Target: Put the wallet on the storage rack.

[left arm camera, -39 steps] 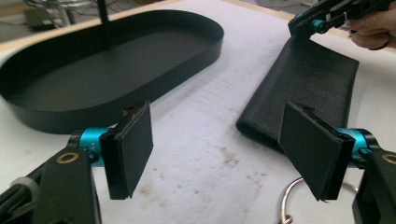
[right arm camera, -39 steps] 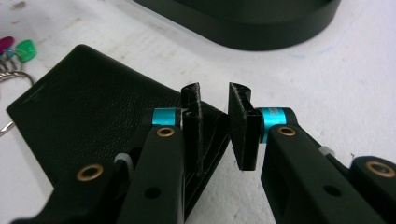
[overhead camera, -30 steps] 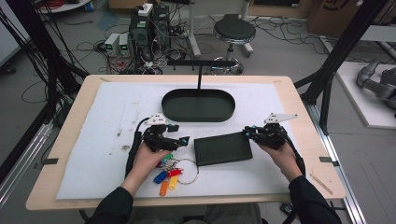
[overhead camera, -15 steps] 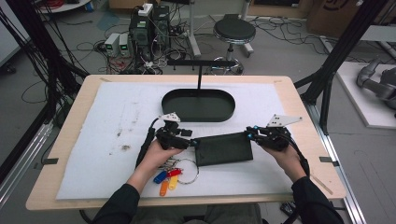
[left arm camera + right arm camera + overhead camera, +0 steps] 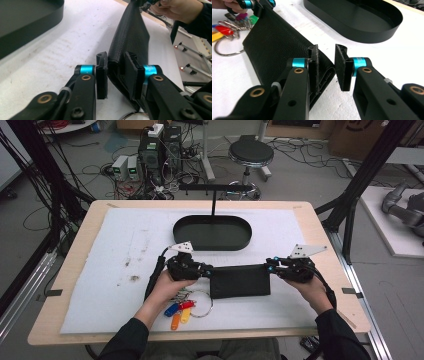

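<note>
A flat black leather pouch (image 5: 240,282) lies on the white mat between my two grippers. At its left end, my left gripper (image 5: 209,270) has both jaws pressed on the folded edge of the pouch (image 5: 132,32); in the left gripper view the gripper (image 5: 116,72) has the leather filling the gap between its jaws. My right gripper (image 5: 269,266) is at the pouch's right end. In the right gripper view it (image 5: 327,66) stands open, with a corner of the pouch (image 5: 277,42) against one pad and a gap to the other.
A black oval tray (image 5: 212,244) on a stand sits behind the pouch at mid-table. A key ring with coloured tags (image 5: 179,310) lies near the front edge by the left hand. The white mat (image 5: 115,270) covers most of the wooden table.
My left gripper has slid right from beside the keys to the pouch's left edge and closed on it. The right gripper has barely shifted at the right end.
</note>
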A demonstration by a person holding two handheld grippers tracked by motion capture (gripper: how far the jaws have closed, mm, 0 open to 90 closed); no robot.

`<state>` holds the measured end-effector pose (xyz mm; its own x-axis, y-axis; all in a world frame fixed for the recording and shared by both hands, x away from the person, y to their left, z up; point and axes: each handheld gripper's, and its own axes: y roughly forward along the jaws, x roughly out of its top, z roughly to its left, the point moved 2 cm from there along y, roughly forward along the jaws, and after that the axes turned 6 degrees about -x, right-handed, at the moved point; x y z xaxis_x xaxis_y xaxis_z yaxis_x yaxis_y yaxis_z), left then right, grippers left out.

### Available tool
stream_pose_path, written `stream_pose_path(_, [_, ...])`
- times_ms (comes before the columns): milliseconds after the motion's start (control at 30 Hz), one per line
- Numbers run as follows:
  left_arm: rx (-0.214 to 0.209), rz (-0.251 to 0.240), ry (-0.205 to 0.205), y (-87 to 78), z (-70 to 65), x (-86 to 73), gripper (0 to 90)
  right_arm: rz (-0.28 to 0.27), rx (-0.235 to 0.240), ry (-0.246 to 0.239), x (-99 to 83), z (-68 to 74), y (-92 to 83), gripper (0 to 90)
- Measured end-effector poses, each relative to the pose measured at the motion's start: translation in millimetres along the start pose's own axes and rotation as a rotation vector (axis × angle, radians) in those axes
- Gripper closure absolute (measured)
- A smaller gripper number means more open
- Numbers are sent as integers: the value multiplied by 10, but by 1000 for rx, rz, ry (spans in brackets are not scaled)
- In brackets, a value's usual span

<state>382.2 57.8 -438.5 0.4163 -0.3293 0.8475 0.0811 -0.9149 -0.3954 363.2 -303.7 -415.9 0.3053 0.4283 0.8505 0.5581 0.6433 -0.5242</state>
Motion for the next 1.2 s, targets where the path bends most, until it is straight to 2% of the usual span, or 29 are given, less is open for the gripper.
stream_pose_path(67, [4,-13,50,-19,-81,15,742,-4,16,-1,-5,-11,-15,737])
stream_pose_path(100, [4,-13,50,-19,-81,15,747,-9,25,3,-6,-17,-23,726])
stream_pose_path(133, [9,-16,67,-24,-111,14,749,-18,36,9,-6,-24,-33,690])
stream_pose_path(167, [20,-24,115,-34,-176,11,751,-30,44,15,-2,-33,-49,641])
stream_pose_path(233, [30,-34,168,-41,-253,6,753,-68,49,43,12,-59,-90,545])
stream_pose_path(300, [40,-41,220,-48,-333,-5,755,-103,70,80,18,-95,-124,485])
stream_pose_path(400, [39,-43,255,-60,-397,-14,757,-117,91,98,11,-120,-141,426])
stream_pose_path(433, [38,-47,260,-58,-415,-16,757,-121,108,106,5,-128,-148,394])
stream_pose_path(467, [38,-47,283,-63,-444,-24,757,-125,150,112,-5,-133,-146,356])
stream_pose_path(500, [38,-47,283,-63,-444,-24,757,-125,150,112,-5,-133,-146,356])
stream_pose_path(533, [41,-55,289,-62,-461,-34,757,-120,191,92,-16,-117,-136,340])
stream_pose_path(600, [33,-58,301,-65,-471,-39,757,-104,217,68,-29,-88,-122,334])
stream_pose_path(700, [21,-56,312,-72,-481,-42,756,-37,257,39,-74,-36,-64,352])
stream_pose_path(767, [8,-60,312,-75,-482,-45,754,19,268,13,-110,-4,8,402])
stream_pose_path(800, [0,-63,305,-75,-476,-48,751,47,281,5,-126,20,38,462])
stream_pose_path(833, [-3,-63,291,-77,-467,-50,736,62,296,-15,-135,43,62,565])
stream_pose_path(867, [1,-62,267,-71,-453,-55,701,69,291,-34,-138,70,66,583])
stream_pose_path(900, [11,-53,242,-55,-433,-62,633,59,295,-52,-134,69,57,635])
stream_pose_path(933, [11,-53,242,-55,-433,-62,527,50,313,-47,-129,60,39,688])
stream_pose_path(967, [34,-17,196,-12,-387,-86,447,38,330,-50,-124,54,25,713])
stream_pose_path(1000, [30,-1,184,9,-367,-97,411,32,341,-55,-119,65,9,732])
stream_pose_path(1033, [19,10,177,28,-361,-105,397,16,347,-69,-108,79,-3,741])
stream_pose_path(1100, [17,20,187,63,-373,-108,391,-8,362,-89,-92,101,-21,750])
stream_pose_path(1133, [20,24,197,77,-375,-107,382,-16,366,-99,-88,114,-21,752])
stream_pose_path(1200, [11,25,192,111,-376,-108,384,-27,363,-116,-77,133,-17,753])
